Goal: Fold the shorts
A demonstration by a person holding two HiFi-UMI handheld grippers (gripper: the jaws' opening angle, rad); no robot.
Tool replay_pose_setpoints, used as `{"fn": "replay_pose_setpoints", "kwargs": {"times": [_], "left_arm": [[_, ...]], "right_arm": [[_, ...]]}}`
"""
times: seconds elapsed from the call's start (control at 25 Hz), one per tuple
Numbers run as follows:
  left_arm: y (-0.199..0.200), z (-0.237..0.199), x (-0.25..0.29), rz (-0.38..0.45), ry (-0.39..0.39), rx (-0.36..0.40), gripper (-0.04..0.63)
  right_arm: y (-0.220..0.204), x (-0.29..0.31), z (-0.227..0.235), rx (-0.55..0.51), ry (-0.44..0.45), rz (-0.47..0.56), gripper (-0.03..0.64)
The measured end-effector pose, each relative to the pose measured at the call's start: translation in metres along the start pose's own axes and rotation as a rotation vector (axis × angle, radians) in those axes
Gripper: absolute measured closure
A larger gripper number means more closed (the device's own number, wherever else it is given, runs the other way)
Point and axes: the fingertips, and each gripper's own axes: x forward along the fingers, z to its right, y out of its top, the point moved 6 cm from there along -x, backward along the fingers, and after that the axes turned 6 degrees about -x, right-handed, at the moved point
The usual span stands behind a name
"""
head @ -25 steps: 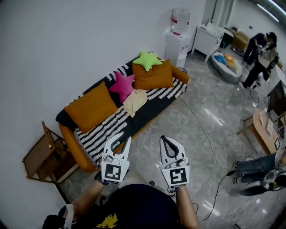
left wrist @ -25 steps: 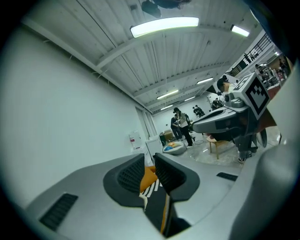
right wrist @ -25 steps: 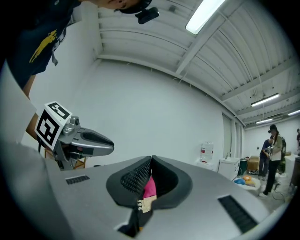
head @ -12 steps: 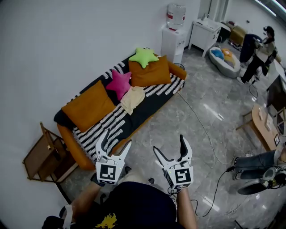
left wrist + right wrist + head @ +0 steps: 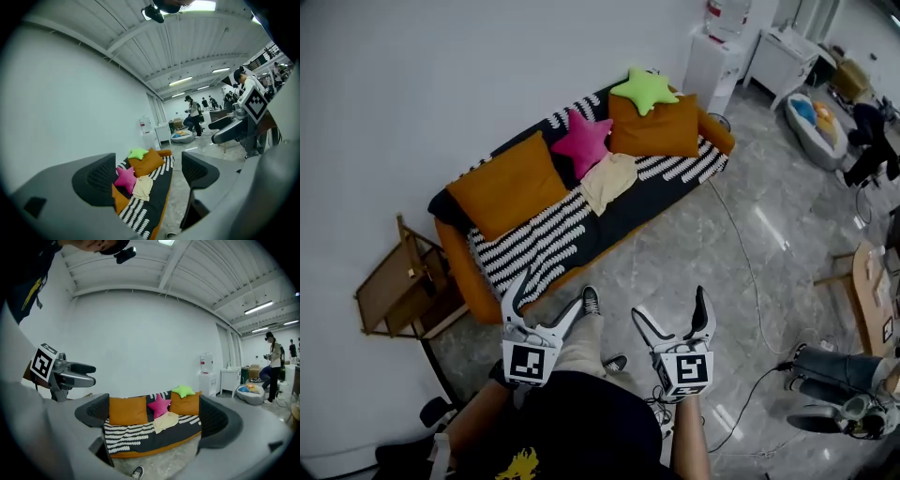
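Observation:
The pale yellow shorts [image 5: 609,180] lie flat on the black-and-white striped sofa [image 5: 546,244], below a pink star pillow [image 5: 584,141]. Both gripper views also show the shorts [image 5: 142,187] [image 5: 166,420], far ahead on the sofa. My left gripper [image 5: 546,302] and right gripper [image 5: 672,314] hang over the grey floor well short of the sofa. Their jaws have just been opening and now stand wide, with nothing between them. The left gripper view frames the sofa between the left gripper's [image 5: 147,176] jaws. The right gripper's [image 5: 154,416] jaws frame it likewise.
Two orange cushions [image 5: 508,183] [image 5: 659,125] and a green star pillow [image 5: 648,87] rest on the sofa. A wooden side table [image 5: 394,291] stands at its left end. A cable [image 5: 750,272] runs over the floor on the right. The person's shoe [image 5: 590,300] shows between the grippers.
Both grippers went from shut to wide open and sank lower in the head view. The sofa now sits closer and more central.

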Motion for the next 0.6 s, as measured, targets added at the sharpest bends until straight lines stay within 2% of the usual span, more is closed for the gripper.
{"fn": "replay_pose_setpoints", "kwargs": {"times": [0.12,0.24,0.32,0.44,0.48,0.6], "left_arm": [[-0.010,-0.023,0.029,0.005,0.008,-0.019,0.155],[-0.021,-0.049,0.066,-0.075,0.010,-0.075,0.155],[-0.022,-0.073,0.096,-0.059,0.007,-0.085,0.155],[-0.017,-0.116,0.142,0.009,0.005,-0.119,0.155],[-0.017,-0.130,0.156,0.009,0.004,-0.133,0.155],[-0.034,-0.159,0.196,-0.072,-0.018,-0.142,0.156]], "right_arm": [[0.003,0.038,0.012,-0.013,-0.003,-0.013,0.030],[0.009,0.079,0.024,-0.027,-0.002,-0.054,0.039],[0.017,0.111,0.030,-0.052,-0.005,-0.075,0.048],[0.039,0.163,0.042,-0.103,-0.021,-0.101,0.096],[0.047,0.180,0.045,-0.114,-0.027,-0.105,0.116],[0.063,0.224,0.057,-0.142,-0.049,-0.105,0.148]]}}
